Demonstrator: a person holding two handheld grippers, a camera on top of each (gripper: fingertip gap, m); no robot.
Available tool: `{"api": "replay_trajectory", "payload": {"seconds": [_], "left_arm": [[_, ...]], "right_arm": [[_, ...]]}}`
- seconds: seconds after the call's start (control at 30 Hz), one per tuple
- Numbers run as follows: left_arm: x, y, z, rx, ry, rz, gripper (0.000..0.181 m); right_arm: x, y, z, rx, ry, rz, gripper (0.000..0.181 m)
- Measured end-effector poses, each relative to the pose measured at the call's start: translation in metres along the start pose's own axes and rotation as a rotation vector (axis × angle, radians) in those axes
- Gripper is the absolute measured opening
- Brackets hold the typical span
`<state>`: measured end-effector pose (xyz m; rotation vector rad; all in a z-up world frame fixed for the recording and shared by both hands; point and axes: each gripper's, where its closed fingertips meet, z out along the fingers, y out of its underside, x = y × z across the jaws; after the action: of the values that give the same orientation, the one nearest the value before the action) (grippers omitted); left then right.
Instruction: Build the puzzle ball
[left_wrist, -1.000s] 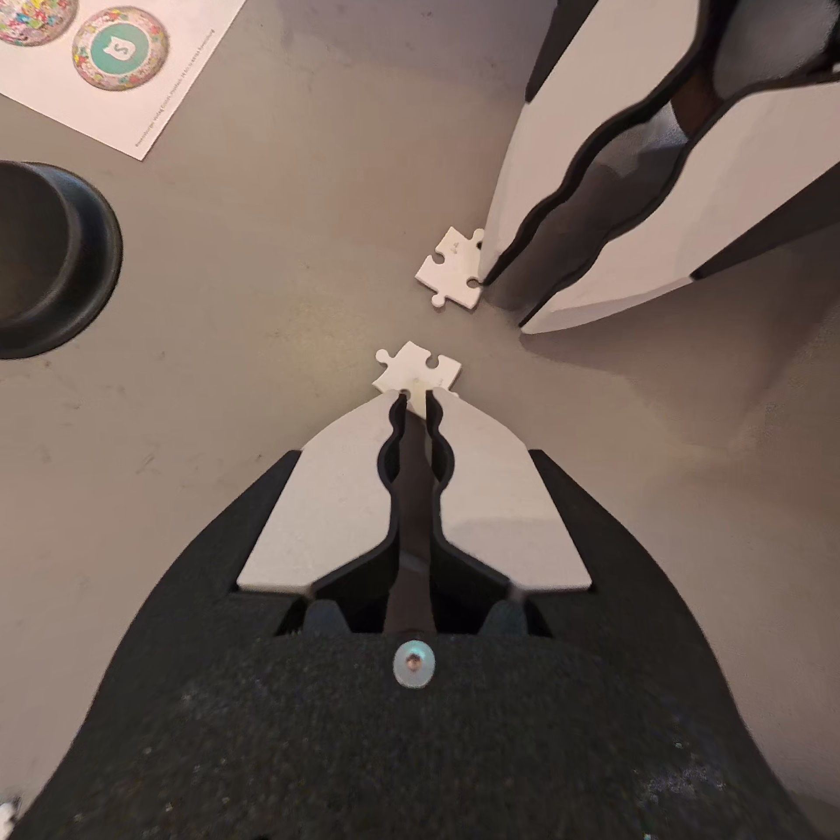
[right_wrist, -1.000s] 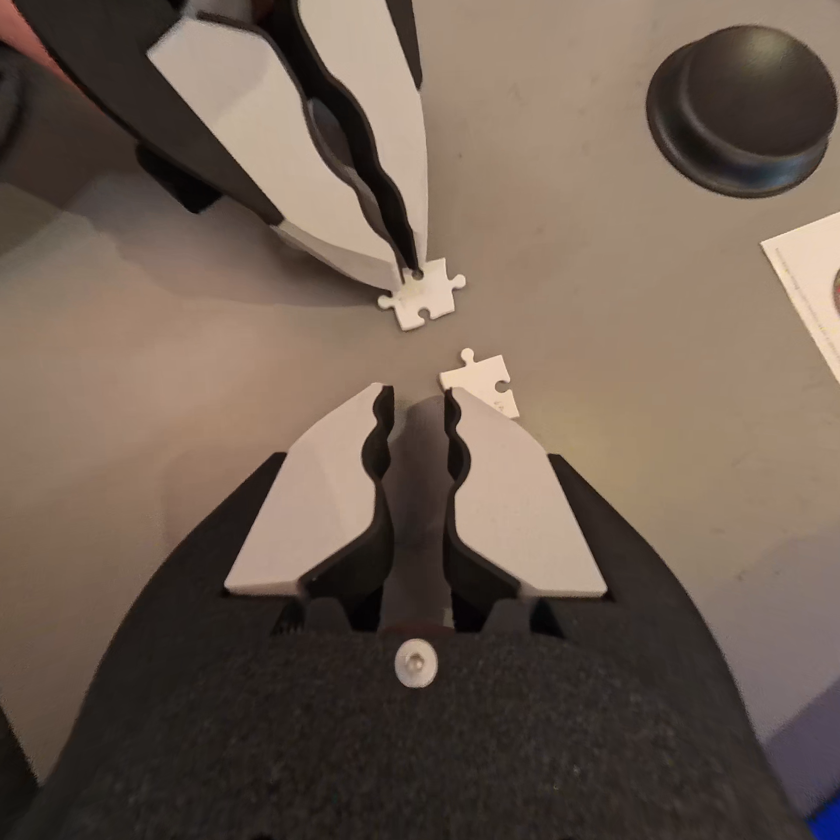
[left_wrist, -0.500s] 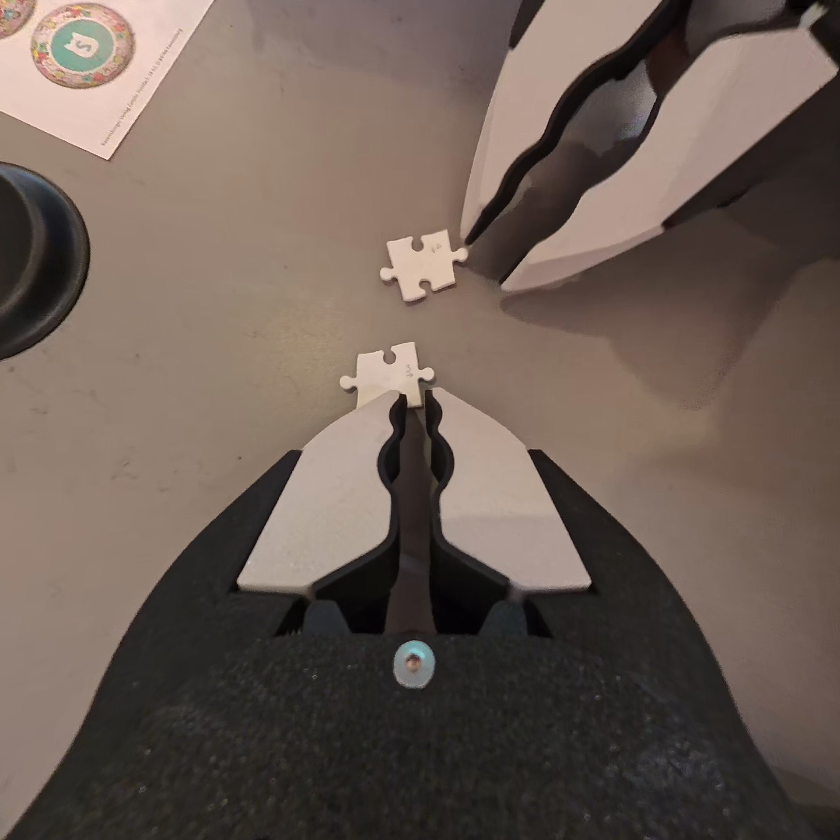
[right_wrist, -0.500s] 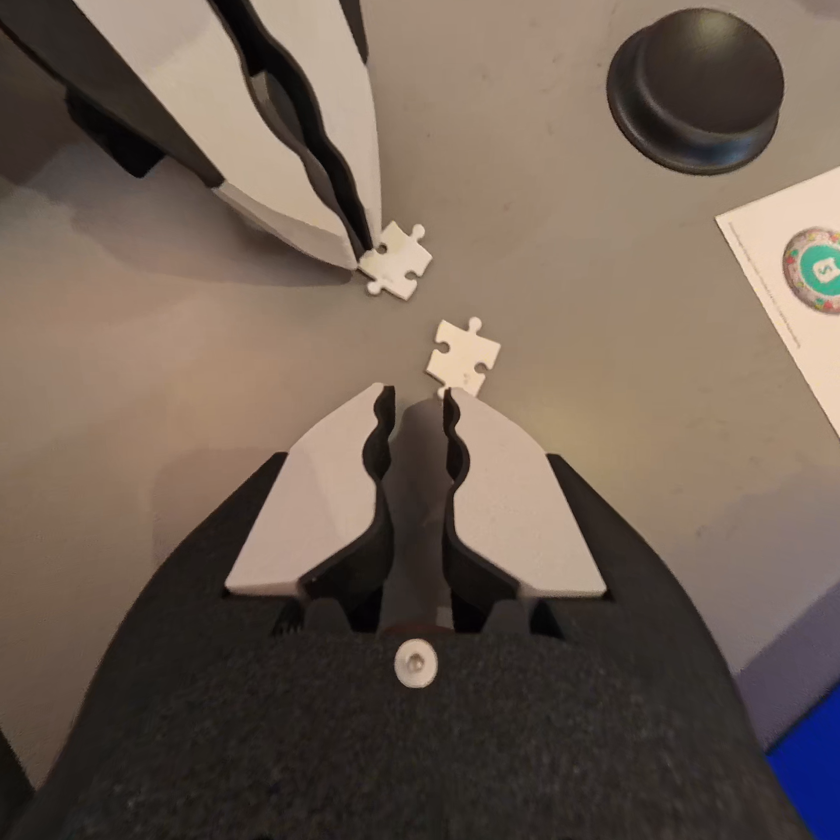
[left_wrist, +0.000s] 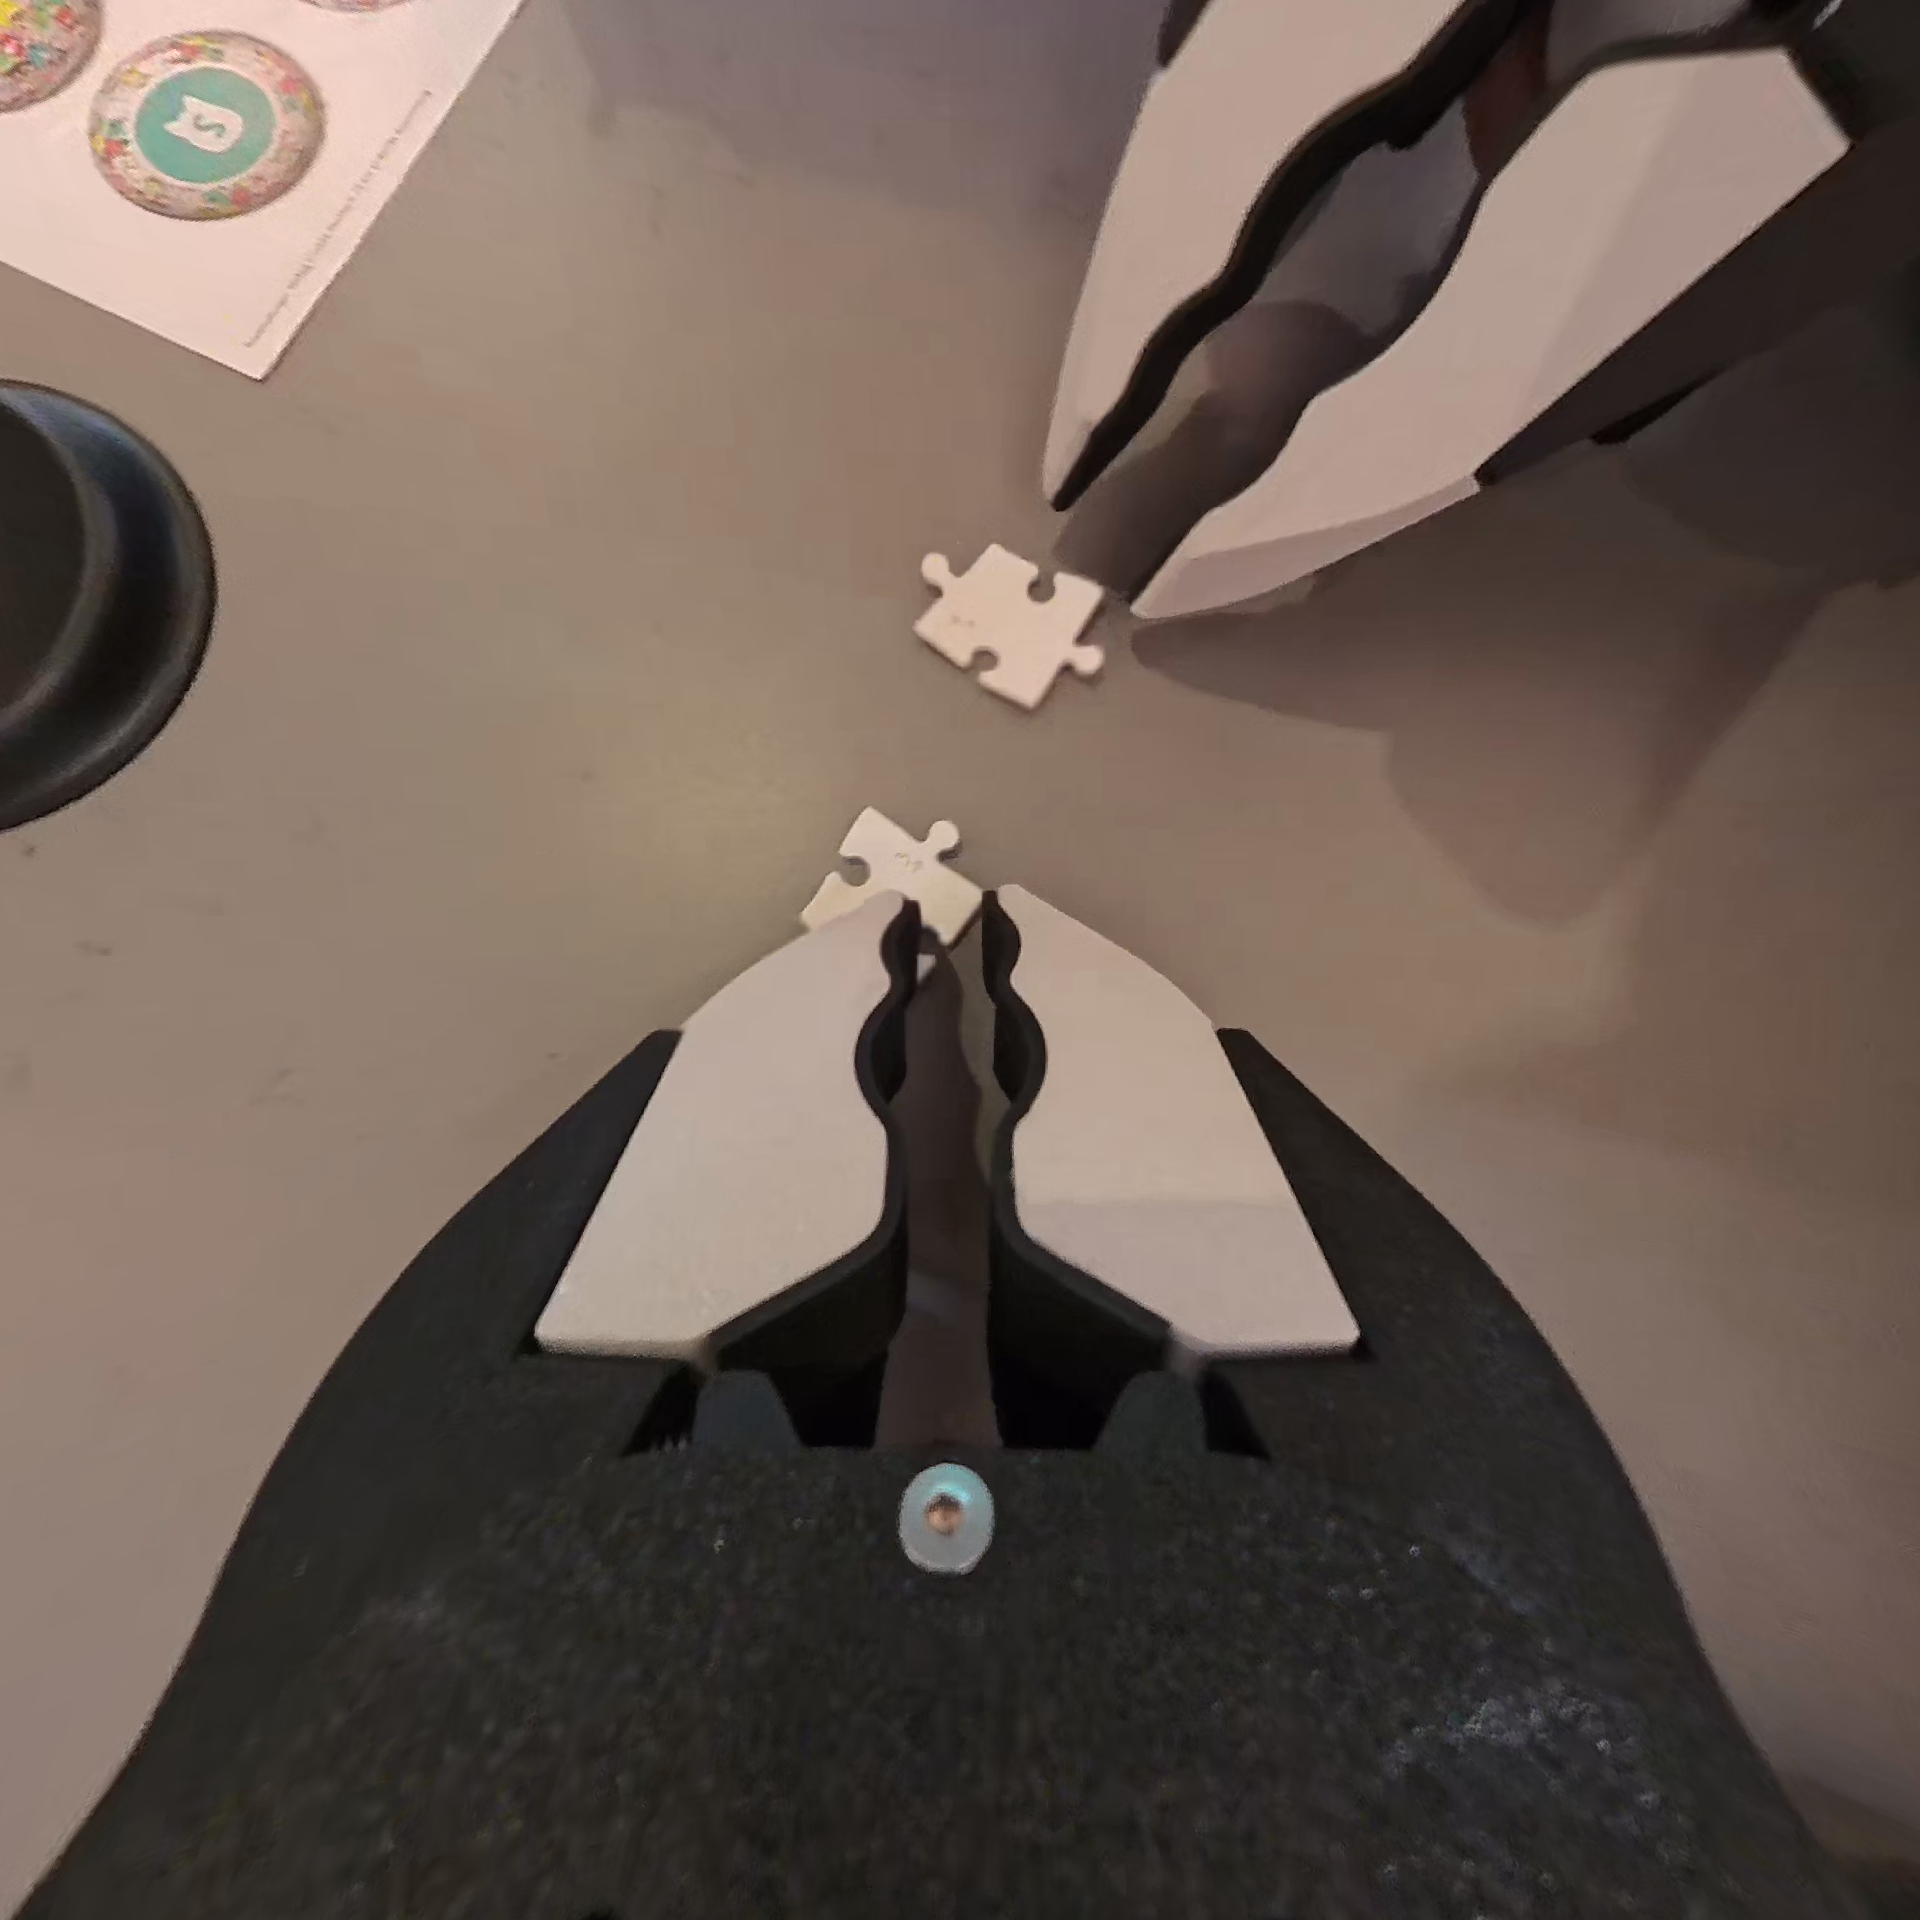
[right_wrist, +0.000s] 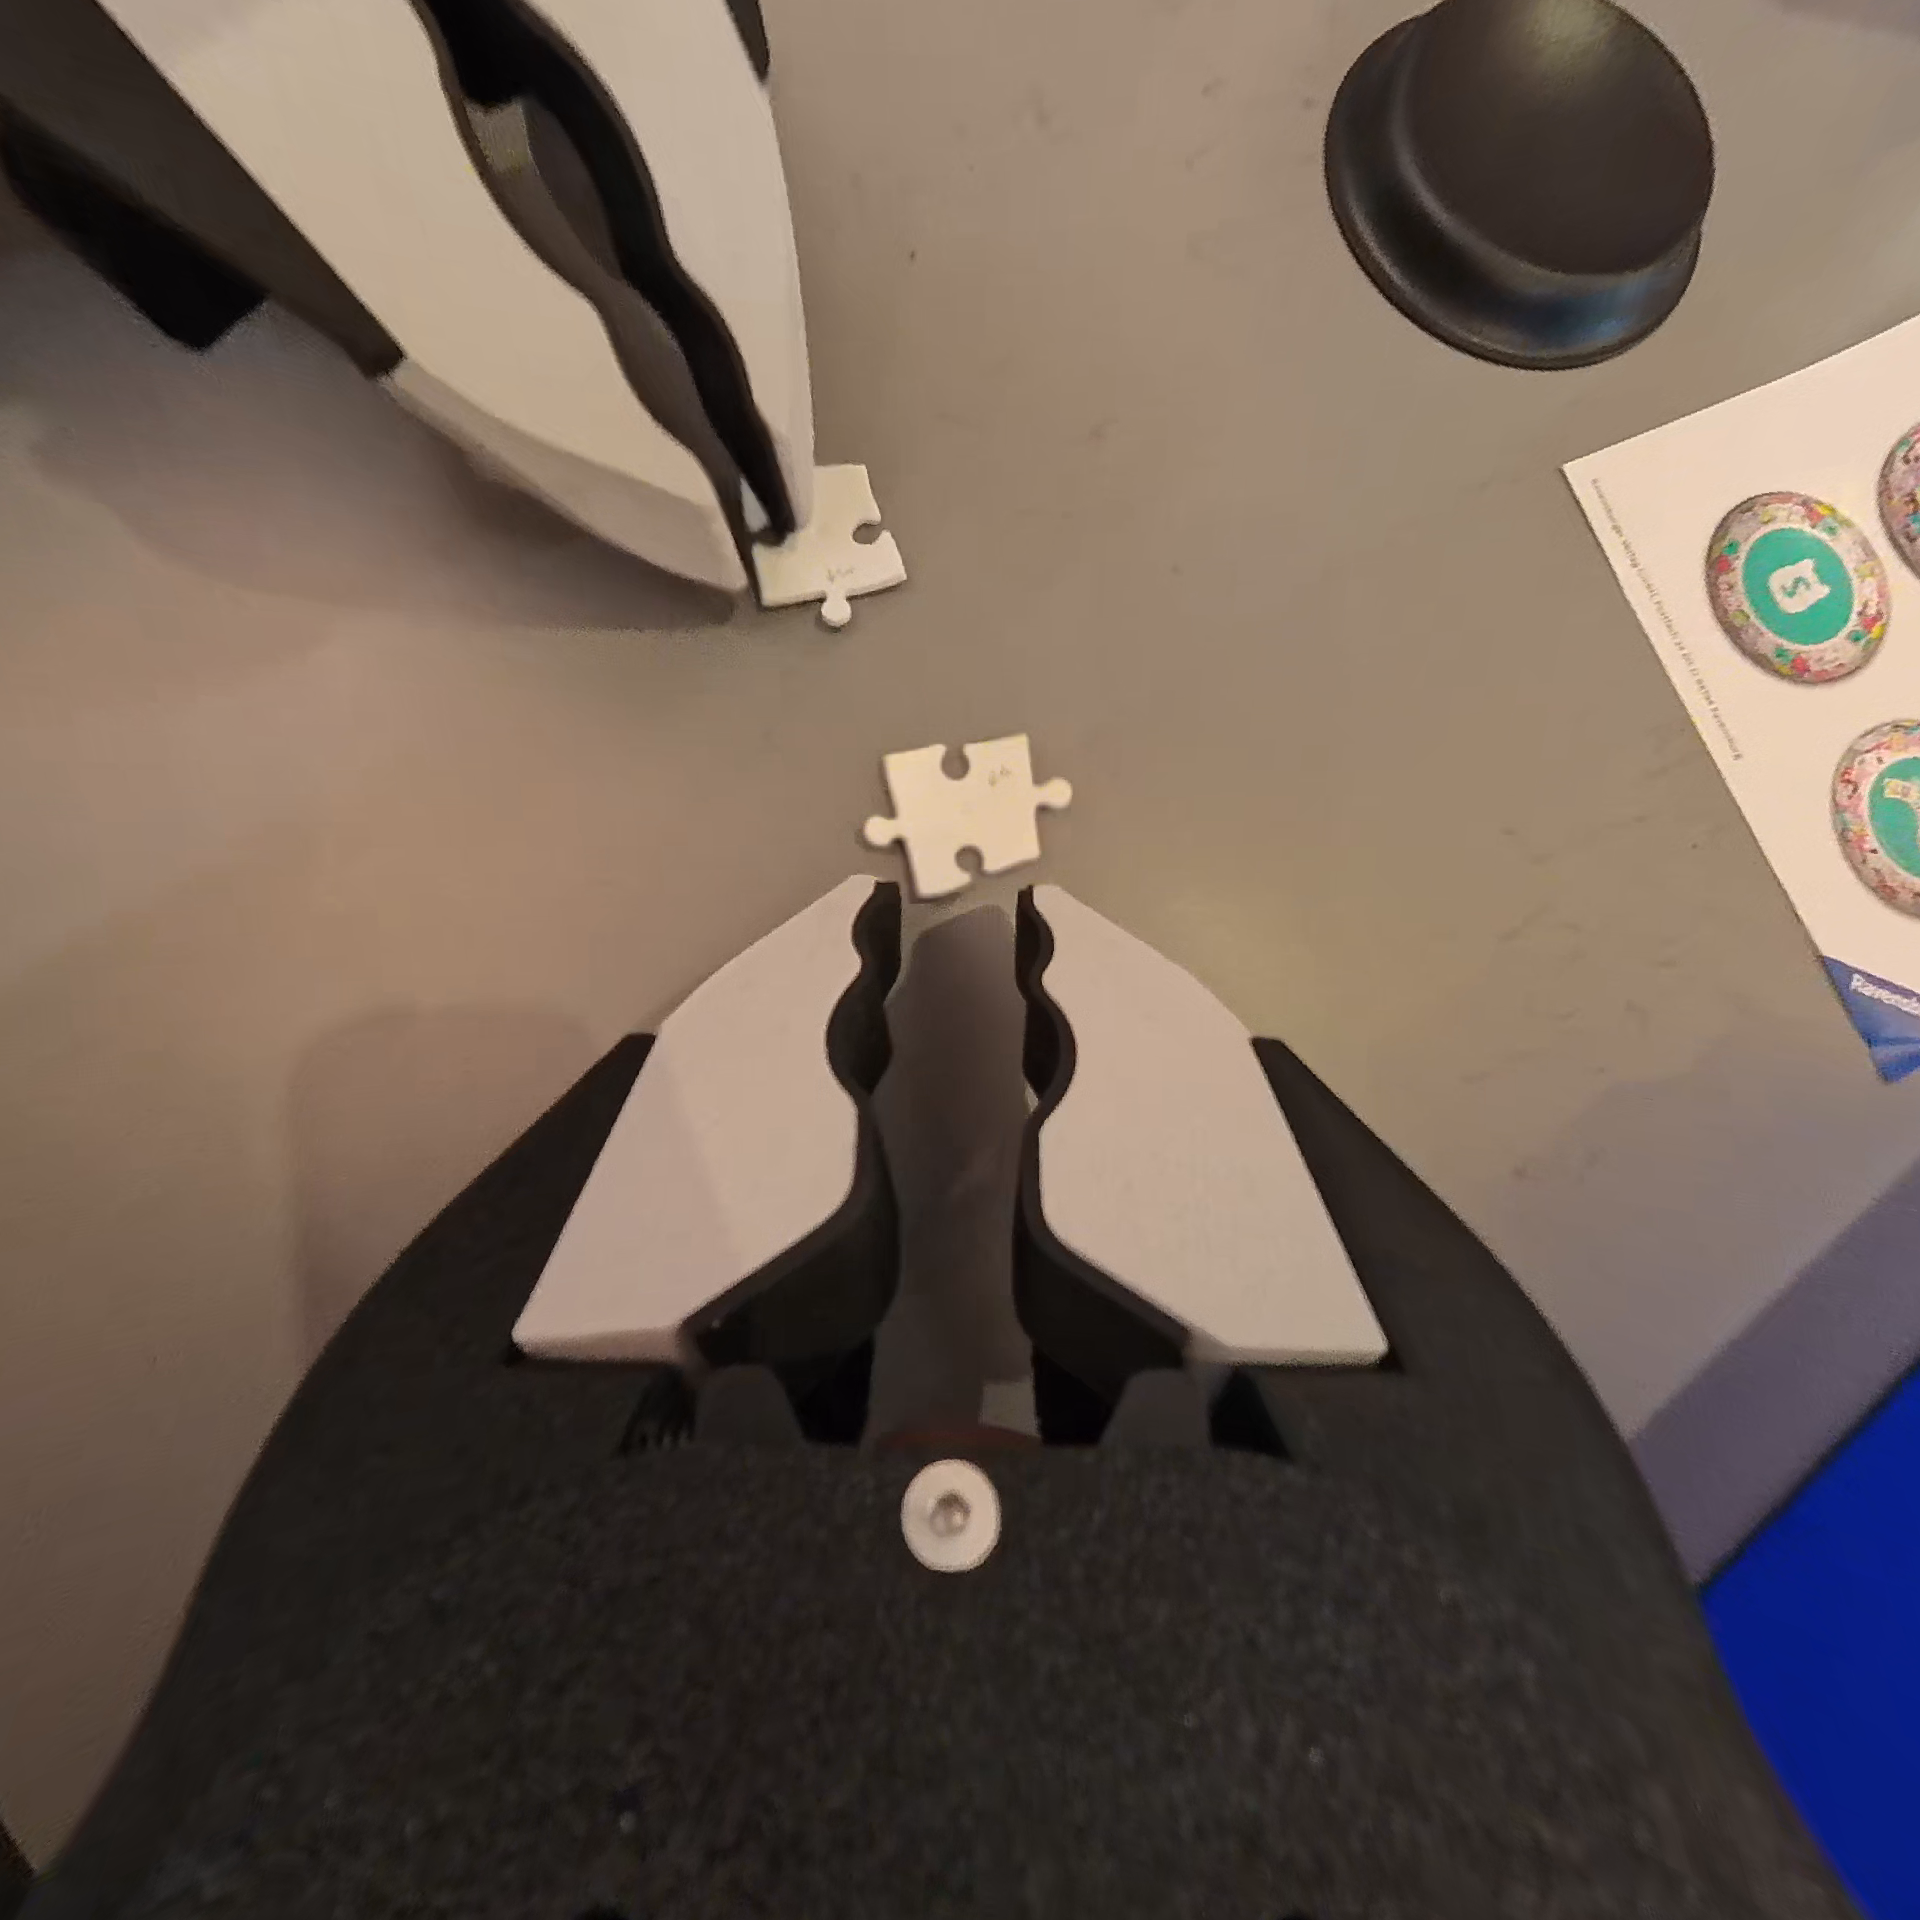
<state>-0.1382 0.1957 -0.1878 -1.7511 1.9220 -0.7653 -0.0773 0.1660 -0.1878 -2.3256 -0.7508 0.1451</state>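
The left gripper (left_wrist: 948, 906) seems to pinch one white puzzle piece (left_wrist: 902, 871) at 12 o'clock. The right gripper (right_wrist: 956, 891), fingers slightly apart, hovers behind the other piece (right_wrist: 964, 812). A printed leaflet (right_wrist: 1766, 665) lies at 2 o'clock, its writing small; both pieces carry tiny, unreadable marks.

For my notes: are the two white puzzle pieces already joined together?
No, one puzzle piece lies apart from the other puzzle piece, with bare grey table between them.
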Motion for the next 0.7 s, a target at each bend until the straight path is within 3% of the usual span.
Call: {"api": "replay_trajectory", "payload": {"seconds": [0.23, 0.7], "left_arm": [[-0.018, 0.002, -0.007, 0.026, -0.048, -0.036, 0.015], [-0.013, 0.008, 0.000, -0.009, -0.041, -0.009, 0.014]], "right_arm": [[0.000, -0.002, 0.007, -0.002, 0.002, -0.003, 0.021], [-0.005, -0.007, 0.004, 0.022, -0.046, 0.021, 0.017]]}}
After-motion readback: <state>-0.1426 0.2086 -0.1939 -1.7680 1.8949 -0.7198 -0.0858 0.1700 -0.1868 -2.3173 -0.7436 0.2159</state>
